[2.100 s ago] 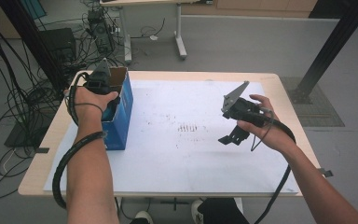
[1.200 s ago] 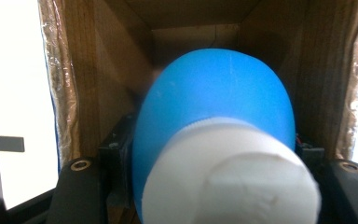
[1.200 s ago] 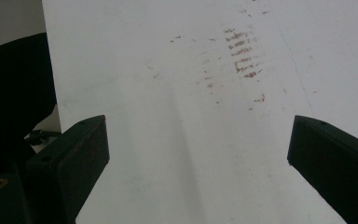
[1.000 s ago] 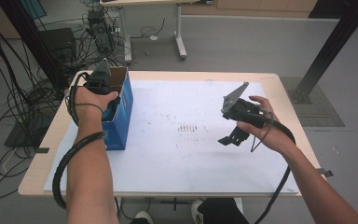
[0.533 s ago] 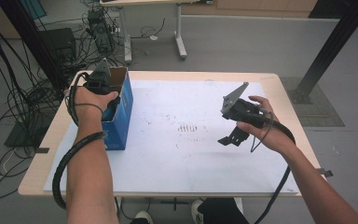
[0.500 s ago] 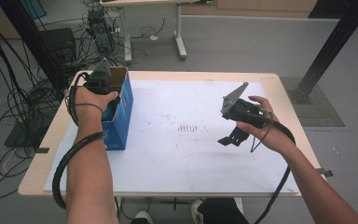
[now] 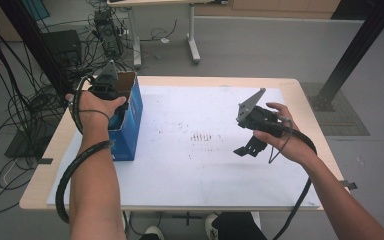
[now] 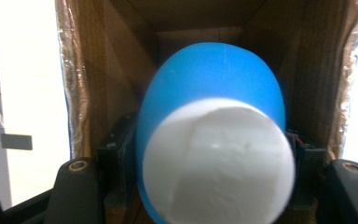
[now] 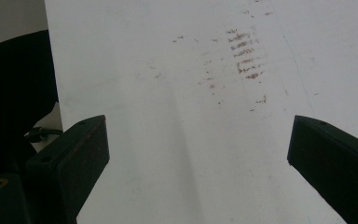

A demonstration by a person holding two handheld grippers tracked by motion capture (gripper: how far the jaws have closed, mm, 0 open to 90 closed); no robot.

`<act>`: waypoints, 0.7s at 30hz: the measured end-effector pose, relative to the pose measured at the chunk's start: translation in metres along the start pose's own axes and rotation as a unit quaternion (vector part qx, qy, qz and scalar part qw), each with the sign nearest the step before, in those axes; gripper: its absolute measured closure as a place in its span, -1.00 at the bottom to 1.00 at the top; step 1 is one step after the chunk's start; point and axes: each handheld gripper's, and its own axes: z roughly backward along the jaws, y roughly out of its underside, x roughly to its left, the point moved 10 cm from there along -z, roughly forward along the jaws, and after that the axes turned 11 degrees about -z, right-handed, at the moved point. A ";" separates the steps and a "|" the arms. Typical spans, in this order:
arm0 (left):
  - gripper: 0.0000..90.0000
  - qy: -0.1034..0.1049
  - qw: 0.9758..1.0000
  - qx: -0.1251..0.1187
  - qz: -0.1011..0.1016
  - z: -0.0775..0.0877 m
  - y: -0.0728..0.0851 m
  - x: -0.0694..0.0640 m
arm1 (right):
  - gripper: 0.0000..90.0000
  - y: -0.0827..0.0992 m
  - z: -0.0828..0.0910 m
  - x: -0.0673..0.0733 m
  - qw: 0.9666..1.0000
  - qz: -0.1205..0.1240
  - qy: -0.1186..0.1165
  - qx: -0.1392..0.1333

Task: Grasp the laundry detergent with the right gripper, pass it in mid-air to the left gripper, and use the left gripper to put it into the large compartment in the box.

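A blue cardboard box (image 7: 130, 125) stands open-topped at the table's left edge. My left gripper (image 7: 109, 90) reaches down into it from above. In the left gripper view its jaws are shut on a rounded blue object with a flat white end (image 8: 214, 93), and both pads (image 8: 116, 149) touch its sides; the left gripper (image 8: 209, 154) hangs between the box's brown inner walls (image 8: 121, 70). The jaws have just been opening slightly, the object still between them. My right gripper (image 7: 247, 149) hovers open over the white sheet right of centre; the right gripper (image 9: 198, 154) has nothing between its jaws.
The white sheet (image 7: 190, 170) covers most of the wooden table and bears brown smudges (image 7: 202, 136) near its middle, smudges (image 9: 244, 51) ahead of the right jaws. Cables (image 7: 10, 100) crowd the floor at left. A black post (image 7: 355, 45) stands at right.
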 end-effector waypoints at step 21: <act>-0.46 -0.013 1.000 -0.011 -0.020 0.038 0.010 -0.003 | -0.87 -0.005 0.010 -0.001 1.000 -0.001 0.007 -0.006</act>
